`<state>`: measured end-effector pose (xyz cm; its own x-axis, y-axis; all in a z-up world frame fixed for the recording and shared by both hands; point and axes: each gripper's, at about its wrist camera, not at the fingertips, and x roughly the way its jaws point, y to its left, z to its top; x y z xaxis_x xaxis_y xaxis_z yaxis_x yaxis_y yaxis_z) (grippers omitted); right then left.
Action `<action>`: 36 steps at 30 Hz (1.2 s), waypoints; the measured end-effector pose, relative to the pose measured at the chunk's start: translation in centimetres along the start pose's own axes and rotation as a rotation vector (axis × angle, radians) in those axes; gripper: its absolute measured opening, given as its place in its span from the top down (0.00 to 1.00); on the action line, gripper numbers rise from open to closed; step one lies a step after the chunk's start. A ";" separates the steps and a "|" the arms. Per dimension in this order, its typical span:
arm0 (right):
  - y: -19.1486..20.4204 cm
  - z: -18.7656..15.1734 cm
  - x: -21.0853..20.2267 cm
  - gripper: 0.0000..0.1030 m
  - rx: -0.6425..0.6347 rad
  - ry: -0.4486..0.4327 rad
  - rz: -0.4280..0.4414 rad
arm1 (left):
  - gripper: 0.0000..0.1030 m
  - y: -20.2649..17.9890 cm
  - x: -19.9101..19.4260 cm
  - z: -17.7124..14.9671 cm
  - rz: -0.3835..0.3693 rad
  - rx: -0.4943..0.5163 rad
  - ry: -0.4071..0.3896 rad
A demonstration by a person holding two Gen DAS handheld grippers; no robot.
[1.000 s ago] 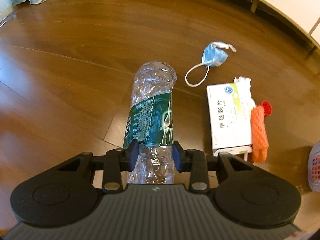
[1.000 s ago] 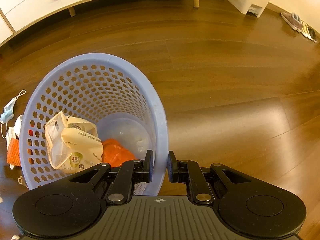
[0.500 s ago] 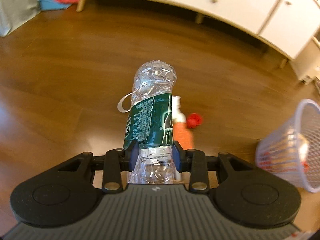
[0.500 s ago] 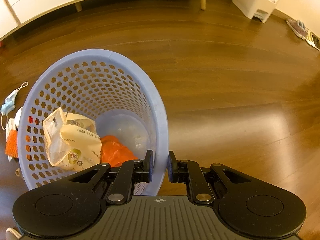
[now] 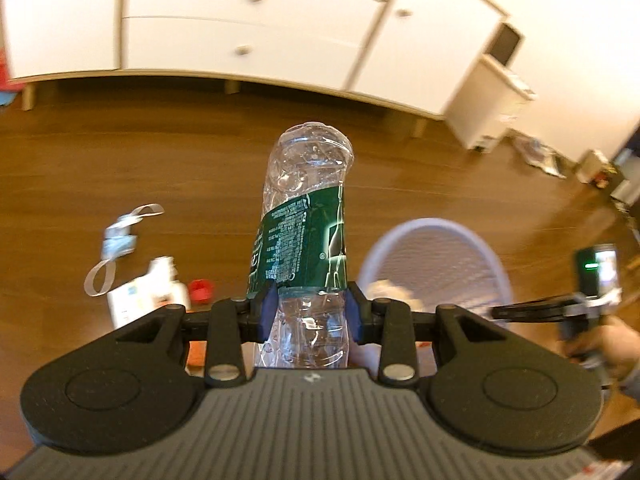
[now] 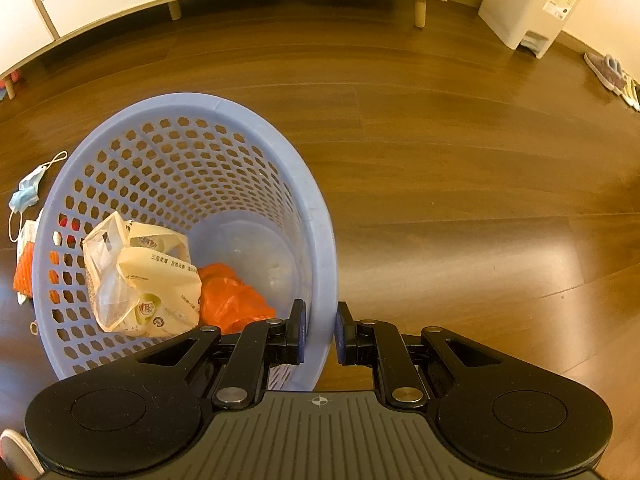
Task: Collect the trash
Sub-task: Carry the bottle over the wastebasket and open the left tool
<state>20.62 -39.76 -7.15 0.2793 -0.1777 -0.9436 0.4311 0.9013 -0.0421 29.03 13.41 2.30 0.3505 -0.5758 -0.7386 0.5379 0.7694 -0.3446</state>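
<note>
My left gripper (image 5: 310,312) is shut on a crushed clear plastic bottle (image 5: 306,208) with a green label, held up off the floor and pointing forward. Just right of the bottle stands the lavender mesh basket (image 5: 436,258). My right gripper (image 6: 319,330) is shut on the near rim of that basket (image 6: 320,216), which tilts left. Inside lie a cream plastic wrapper (image 6: 140,276) and an orange bag (image 6: 232,300). On the floor lie a blue face mask (image 5: 116,240), a white box (image 5: 136,300) and a red-orange net (image 6: 24,268).
White drawer cabinets on legs (image 5: 248,36) run along the back wall. A white pedal bin (image 6: 536,4) stands at the right, with slippers (image 6: 608,72) beyond it. A hand (image 5: 612,344) holds the other gripper at the right edge. Wooden floor (image 6: 440,140) stretches right of the basket.
My left gripper has lifted and swung right with the bottle; the basket now sits just right of it and the cabinets fill the top. The right gripper keeps its hold, basket barely shifted.
</note>
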 end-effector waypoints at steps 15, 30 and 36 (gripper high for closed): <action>0.2 -0.2 -0.1 0.90 0.001 -0.008 0.014 | 0.71 -4.1 3.7 1.1 -0.112 -0.007 0.065; -0.2 -0.3 -0.2 0.90 0.009 0.002 0.025 | 0.71 -6.1 6.9 1.2 -0.092 0.048 0.122; -0.2 -0.2 0.0 0.90 0.018 0.008 0.028 | 0.71 -7.0 7.9 1.1 -0.103 0.074 0.144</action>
<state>20.34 -39.81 -7.20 0.2848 -0.1488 -0.9470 0.4388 0.8985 -0.0093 28.89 3.14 -0.51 0.1796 -0.6011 -0.7787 0.6224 0.6825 -0.3832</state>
